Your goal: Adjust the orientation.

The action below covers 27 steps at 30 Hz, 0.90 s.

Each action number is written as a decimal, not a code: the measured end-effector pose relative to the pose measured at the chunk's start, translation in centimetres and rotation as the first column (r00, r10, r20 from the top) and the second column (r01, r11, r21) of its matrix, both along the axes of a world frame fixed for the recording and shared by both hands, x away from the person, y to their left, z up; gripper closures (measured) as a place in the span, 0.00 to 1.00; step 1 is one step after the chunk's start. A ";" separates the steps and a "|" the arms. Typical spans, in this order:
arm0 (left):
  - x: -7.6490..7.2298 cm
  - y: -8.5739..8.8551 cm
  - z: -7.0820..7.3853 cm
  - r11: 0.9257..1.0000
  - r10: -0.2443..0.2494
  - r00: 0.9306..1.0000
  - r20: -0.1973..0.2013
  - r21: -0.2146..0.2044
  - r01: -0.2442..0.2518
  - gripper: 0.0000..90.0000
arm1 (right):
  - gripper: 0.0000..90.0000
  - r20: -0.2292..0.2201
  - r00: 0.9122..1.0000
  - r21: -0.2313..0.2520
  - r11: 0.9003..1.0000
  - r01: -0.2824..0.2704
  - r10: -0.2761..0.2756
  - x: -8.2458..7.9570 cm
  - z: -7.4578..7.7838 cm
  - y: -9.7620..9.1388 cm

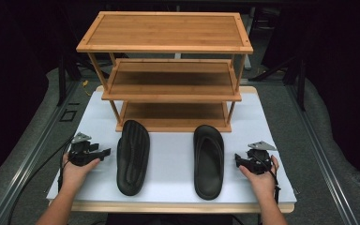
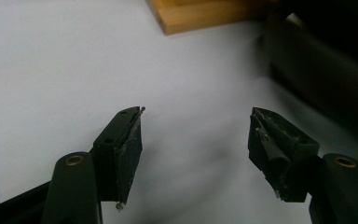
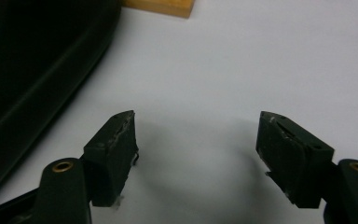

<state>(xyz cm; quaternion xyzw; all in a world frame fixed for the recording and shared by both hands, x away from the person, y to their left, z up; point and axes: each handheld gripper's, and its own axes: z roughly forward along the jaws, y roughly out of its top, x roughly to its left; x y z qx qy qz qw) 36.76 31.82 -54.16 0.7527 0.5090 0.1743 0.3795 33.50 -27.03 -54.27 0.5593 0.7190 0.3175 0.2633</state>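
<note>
Left sandal: black rubber flip-flop lying sole-up [image 1: 133, 157] on the white table cover [image 1: 168, 154], ribbed tread showing, toe end toward the rack, just beside the left gripper on its inner side, not touching it.
Right sandal: matching black flip-flop lying strap-up [image 1: 208, 161], just beside the right gripper on its inner side, apart from it; well apart from the other sandal, roughly parallel to it.
Left gripper: black two-jaw tool [image 1: 104, 153] in the person's left hand [image 1: 77, 171], low over the cover near the front left edge, jaws pointing toward the sole-up sandal.
Left gripper state: jaws spread wide [image 2: 196, 128], bare cover between them, gripping nothing.
Left gripper view: dark blurred edge of a sandal [image 2: 321, 79] at upper right, beyond the right-hand jaw, clear of both pads.
Right gripper: black two-jaw tool [image 1: 237, 160] in the person's right hand [image 1: 261, 178], low over the cover near the front right edge, jaws pointing toward the strap-up sandal.
Right gripper state: jaws spread wide [image 3: 196, 130], bare cover between them, gripping nothing.
Right gripper view: black sandal side [image 3: 32, 79] along the left, beside the left-hand jaw, not between the pads.
Rack: three-tier bamboo shoe rack [image 1: 166, 33] at the far side of the cover, behind both sandals, bottom shelf front edge near the toe ends.
</note>
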 end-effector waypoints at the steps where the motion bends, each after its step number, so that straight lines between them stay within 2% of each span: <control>1: -0.3 0.0 0.2 1.000 0.004 1.000 0.014 -0.018 -0.004 0.39 | 0.32 0.000 1.000 0.000 1.000 0.000 0.000 0.0 0.0 0.0; 4: -1.1 -0.1 0.9 1.000 0.008 0.999 0.051 -0.027 -0.006 0.41 | 0.34 0.069 0.998 0.008 1.000 -0.009 0.008 -0.8 0.7 0.3; 7: -1.5 -0.2 1.3 1.000 0.011 0.997 0.082 -0.022 -0.009 0.41 | 0.36 0.086 0.996 0.001 1.000 0.003 -0.003 -1.2 1.1 0.5; 12: -1.9 -0.3 1.7 1.000 0.009 0.994 0.113 -0.031 -0.005 0.41 | 0.42 0.135 0.991 0.024 1.000 -0.008 0.005 -1.7 1.8 0.6; 17: -1.9 -0.5 1.7 0.998 0.013 0.993 0.113 -0.056 -0.006 0.42 | 0.41 0.123 0.992 0.022 1.000 0.003 -0.005 -1.7 1.8 0.6; 20: -2.0 -0.8 1.8 0.999 0.006 0.994 0.110 -0.051 -0.001 0.43 | 0.41 0.116 0.993 0.035 0.999 -0.007 0.003 -1.7 1.8 0.5; 23: -2.2 -1.0 1.8 0.999 0.004 0.994 0.106 -0.048 0.001 0.46 | 0.44 0.102 0.995 0.034 0.999 0.010 -0.014 -1.7 1.9 0.5; 27: -2.3 -1.3 1.9 0.999 -0.002 0.995 0.099 -0.053 0.007 0.46 | 0.43 0.101 0.994 0.066 0.997 0.037 -0.043 -1.6 1.8 0.5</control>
